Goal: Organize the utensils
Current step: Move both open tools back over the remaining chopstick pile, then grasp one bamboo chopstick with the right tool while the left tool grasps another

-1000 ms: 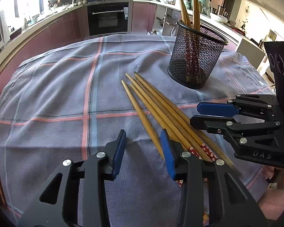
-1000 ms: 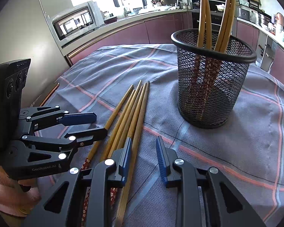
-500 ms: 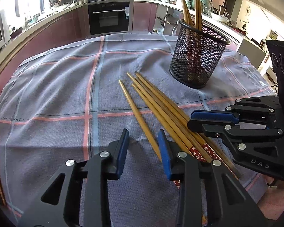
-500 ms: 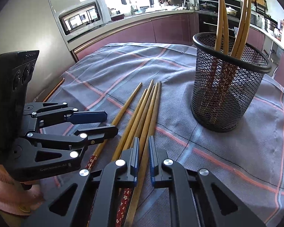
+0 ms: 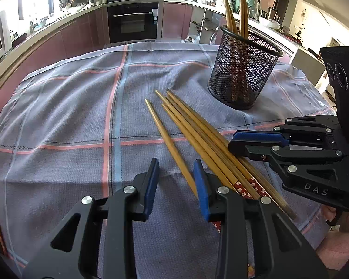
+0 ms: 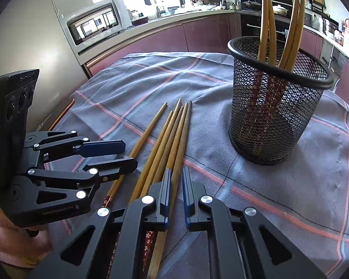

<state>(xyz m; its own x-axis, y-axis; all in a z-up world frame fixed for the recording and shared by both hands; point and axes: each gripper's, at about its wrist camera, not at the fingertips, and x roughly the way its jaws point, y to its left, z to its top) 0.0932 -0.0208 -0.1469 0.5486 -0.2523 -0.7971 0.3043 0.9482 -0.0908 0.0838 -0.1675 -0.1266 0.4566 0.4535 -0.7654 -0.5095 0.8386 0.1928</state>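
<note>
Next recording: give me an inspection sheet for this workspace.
Surface: plaid tablecloth, flat.
Job's things: five loose chopsticks lying beside the mesh holder; four standing chopsticks inside it.
Clutter: nothing seen.
Grippers: left tongs open, gripping nothing; right tongs shut on the outermost chopstick.
Cables: nothing seen.
Surroundings: kitchen with oven and microwave.

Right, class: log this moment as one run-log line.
left gripper: open, by lone chopstick | right gripper: shut at four-chopstick bundle | mesh holder: upright, four chopsticks inside | checked tablecloth: beneath everything
</note>
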